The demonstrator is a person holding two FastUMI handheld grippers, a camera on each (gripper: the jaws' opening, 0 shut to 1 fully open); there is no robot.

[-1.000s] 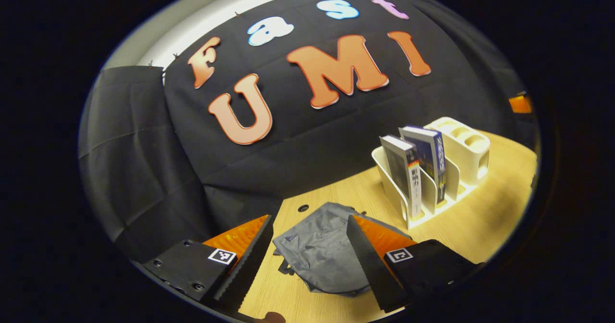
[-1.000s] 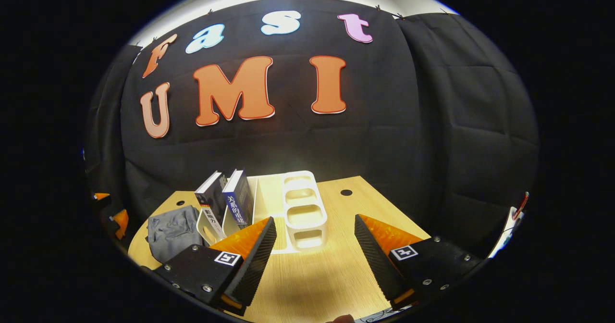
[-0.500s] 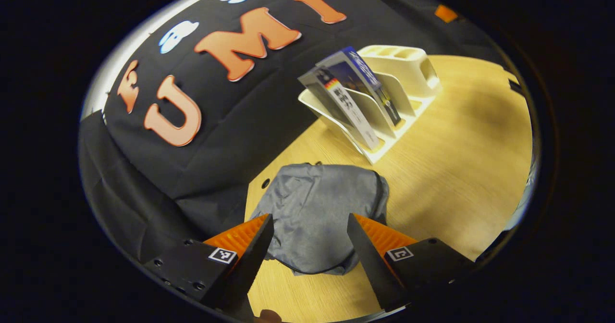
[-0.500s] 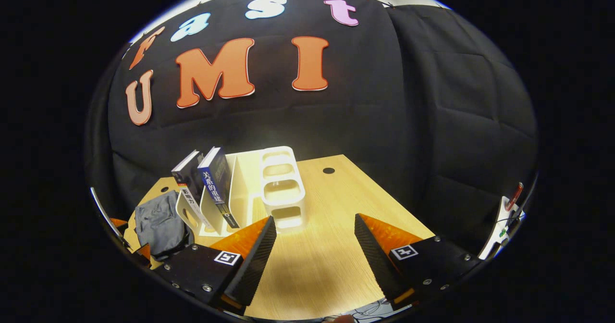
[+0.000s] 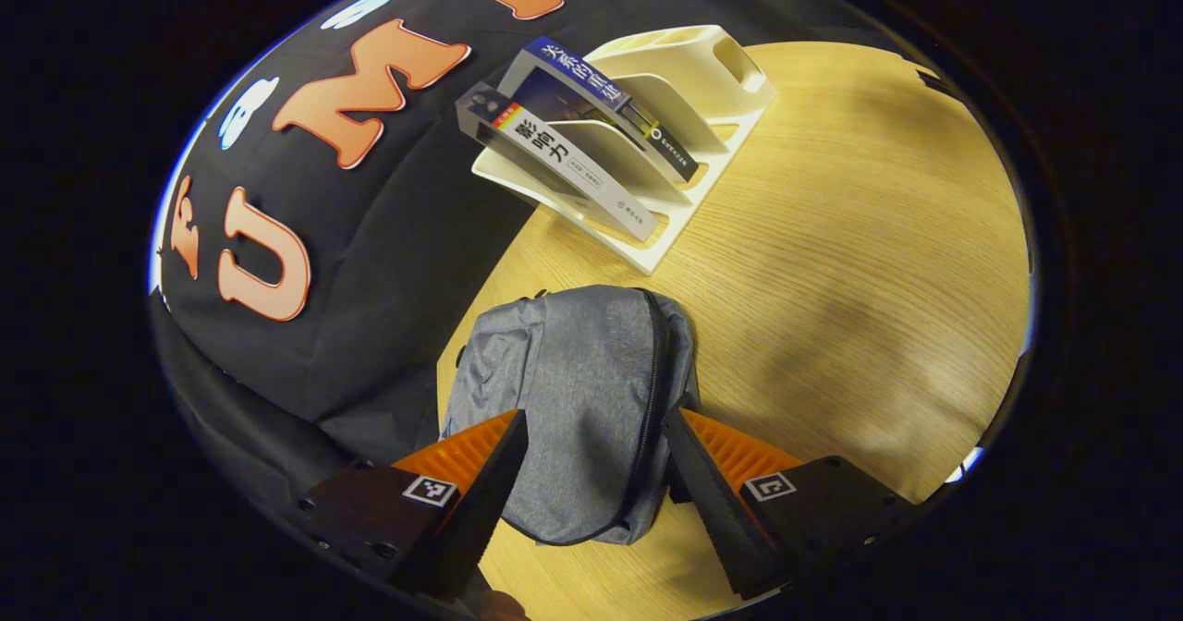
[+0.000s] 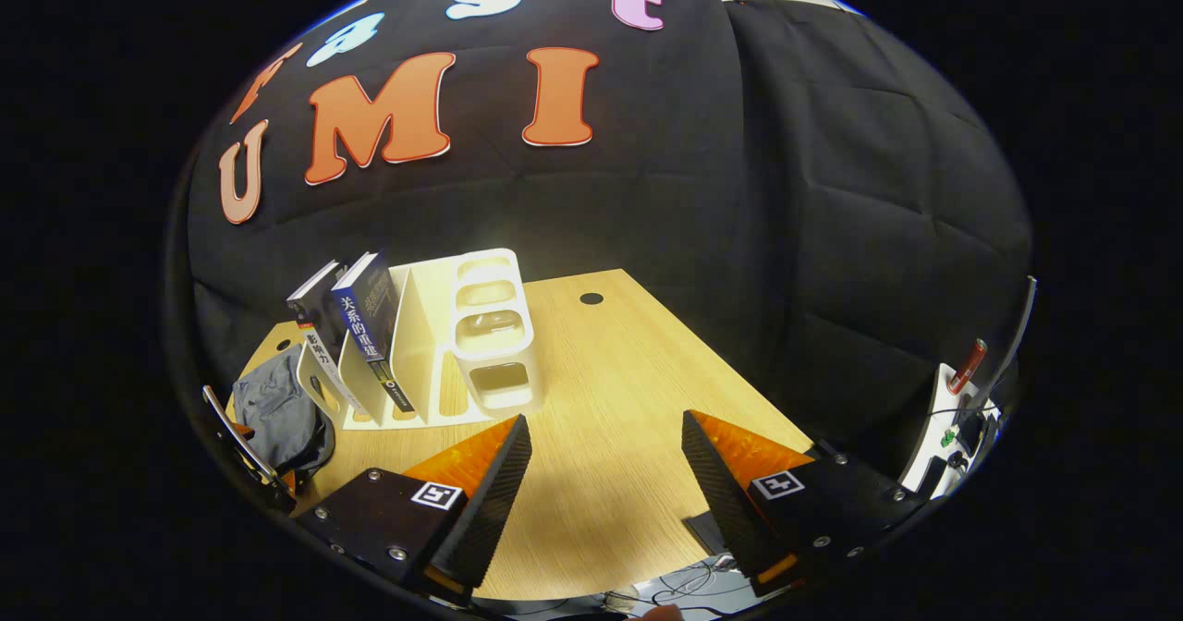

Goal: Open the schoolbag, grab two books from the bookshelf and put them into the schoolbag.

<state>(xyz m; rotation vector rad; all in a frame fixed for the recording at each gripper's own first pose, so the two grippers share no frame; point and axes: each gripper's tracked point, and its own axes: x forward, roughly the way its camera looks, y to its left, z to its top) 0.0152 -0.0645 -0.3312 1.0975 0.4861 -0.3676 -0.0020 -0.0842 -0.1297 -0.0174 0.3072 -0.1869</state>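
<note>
Zipper (image 5: 654, 371) on schoolbag (image 5: 573, 399) shows below left claw (image 5: 591, 473).

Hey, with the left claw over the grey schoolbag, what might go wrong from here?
The schoolbag lies limp with its zipper shut, so the open left claw may pinch fabric and lift the bag rather than open it. The two books lean tilted in the white bookshelf; pulling one could drag the other, or the light shelf.

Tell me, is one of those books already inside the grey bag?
No. In the left gripper view both books stand in the white rack, and the schoolbag lies zipped shut.
</note>
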